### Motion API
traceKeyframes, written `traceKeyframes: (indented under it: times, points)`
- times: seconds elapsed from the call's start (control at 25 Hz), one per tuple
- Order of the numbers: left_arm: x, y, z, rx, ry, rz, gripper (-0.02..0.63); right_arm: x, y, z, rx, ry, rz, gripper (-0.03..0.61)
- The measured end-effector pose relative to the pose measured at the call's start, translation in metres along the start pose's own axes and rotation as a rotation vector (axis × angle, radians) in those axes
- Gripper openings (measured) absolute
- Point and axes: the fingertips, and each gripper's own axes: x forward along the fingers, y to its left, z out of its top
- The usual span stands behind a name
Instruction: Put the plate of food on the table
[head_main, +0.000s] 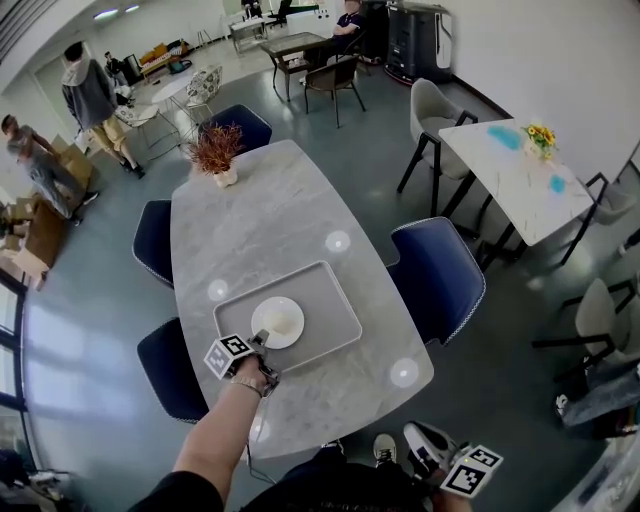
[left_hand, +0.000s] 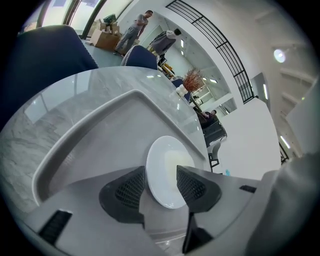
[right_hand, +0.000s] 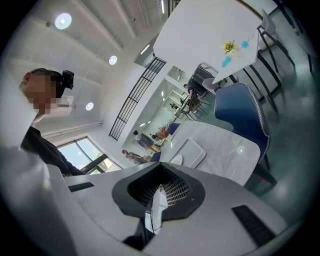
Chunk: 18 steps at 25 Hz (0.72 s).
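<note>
The person is wearing a dark sleeve (head_main: 175, 490) ending above the left forearm, and a metal band (head_main: 256, 386) is circling that wrist. A dark top (right_hand: 40, 147) and a black head camera (right_hand: 67, 79) are showing too. The left gripper (left_hand: 161, 181) is showing a pale grey shell with black, grid-textured pads (left_hand: 131, 189); the right gripper (right_hand: 159, 192) is looking the same. Each is carrying a white cube (head_main: 228, 354) with black square markers.

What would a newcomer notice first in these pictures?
A white plate sits on a grey tray at the near end of the marble table, with the left gripper open, its jaws either side of the rim. A reddish plant stands at the far end.
</note>
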Motion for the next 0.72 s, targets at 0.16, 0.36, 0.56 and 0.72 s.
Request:
traceKeyframes:
  times: [0.16,0.36,0.56,0.72]
  points:
    - [-0.016,-0.007,0.002,0.0,-0.04,-0.053,0.184,-0.001,0.003,0.004,-0.002,0.016,0.031,0.011]
    - [-0.052,-0.027,-0.002,0.073,-0.067,-0.162,0.144,-0.002,0.008,0.004,-0.022,0.065,0.082,0.011]
    - [-0.101,-0.051,-0.02,0.127,-0.11,-0.29,0.009,-0.001,0.015,0.001,-0.039,0.134,0.16,0.011]
    - [-0.146,-0.072,-0.051,0.167,-0.123,-0.396,0.009,-0.004,0.021,-0.005,-0.057,0.219,0.236,0.011]
